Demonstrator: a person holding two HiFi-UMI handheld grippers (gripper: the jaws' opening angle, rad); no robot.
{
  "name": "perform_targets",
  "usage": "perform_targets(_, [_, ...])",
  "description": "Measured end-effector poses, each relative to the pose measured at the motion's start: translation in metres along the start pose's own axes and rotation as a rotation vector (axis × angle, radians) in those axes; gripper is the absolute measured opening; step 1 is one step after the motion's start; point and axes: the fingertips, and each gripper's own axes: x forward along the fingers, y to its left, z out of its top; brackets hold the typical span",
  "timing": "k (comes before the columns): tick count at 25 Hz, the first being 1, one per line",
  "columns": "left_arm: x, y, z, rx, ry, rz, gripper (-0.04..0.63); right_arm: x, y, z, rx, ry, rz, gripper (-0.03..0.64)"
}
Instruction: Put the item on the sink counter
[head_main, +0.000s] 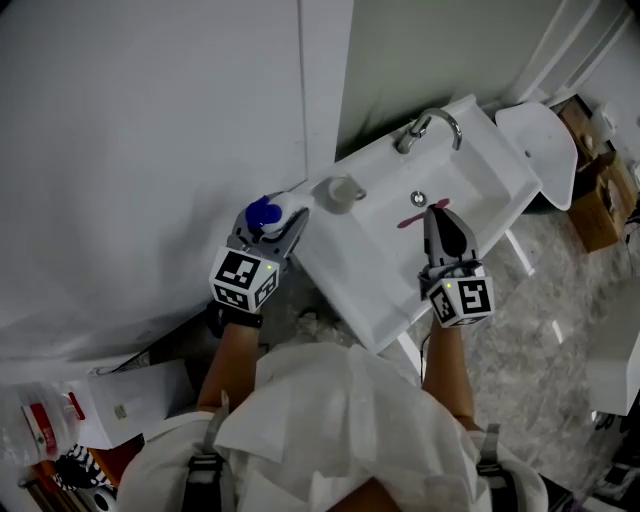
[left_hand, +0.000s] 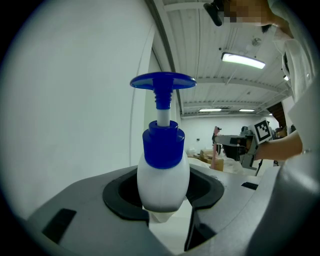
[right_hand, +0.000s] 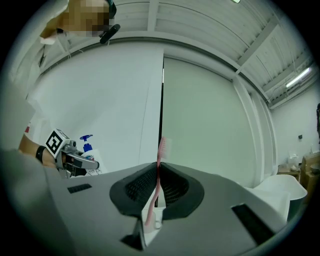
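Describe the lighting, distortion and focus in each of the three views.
Head view: dim, flat light, the white sink brightest, no hard shadows. Left gripper view: fisheye with black corners, a ceiling lamp glaring, the pump bottle sharp, the far room soft. Right gripper view: same fisheye curving the ceiling beams, the pink toothbrush slightly soft at its bristles.

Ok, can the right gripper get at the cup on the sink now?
Probably not to grasp: the right gripper is shut on a toothbrush, though its way to the cup looks free.
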Motion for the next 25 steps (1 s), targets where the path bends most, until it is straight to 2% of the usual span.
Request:
perform_targets(10, [0.023,0.053,-0.024,-0.014,0.036,-0.084,0.209,0.085,0.025,-0.023,0.009,0.022,-0.007,0.023])
perform_targets(15, [0.033,0.063,-0.038,-0.02,0.059,-0.122,0.209,0.113,0.03,-0.039,0.019,0.041,-0.021,0.023])
perform_targets(25, [0.049,0.067,-0.056,-0.038,0.099,-0.137,0.209,0.16,0.038,-0.096,0.032,0.127,0.041,0.023])
